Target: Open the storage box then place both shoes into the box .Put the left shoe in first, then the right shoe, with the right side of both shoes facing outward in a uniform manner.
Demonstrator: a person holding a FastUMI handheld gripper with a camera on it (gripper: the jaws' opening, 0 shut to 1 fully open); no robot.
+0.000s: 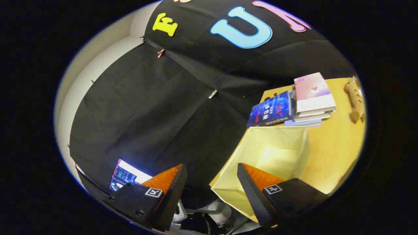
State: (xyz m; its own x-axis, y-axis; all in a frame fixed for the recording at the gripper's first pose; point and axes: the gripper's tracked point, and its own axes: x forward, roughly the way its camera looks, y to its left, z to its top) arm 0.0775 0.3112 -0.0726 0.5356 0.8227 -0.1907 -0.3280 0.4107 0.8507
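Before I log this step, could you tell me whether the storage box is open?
Open: the storage box shows its bare inner floor.

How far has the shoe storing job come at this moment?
Done: the pale yellow storage box on the wooden table stands open, inside bare. In hand: nothing; the gripper is open and holds no shoe, one finger before the box. Left: both shoes, left first, then right.
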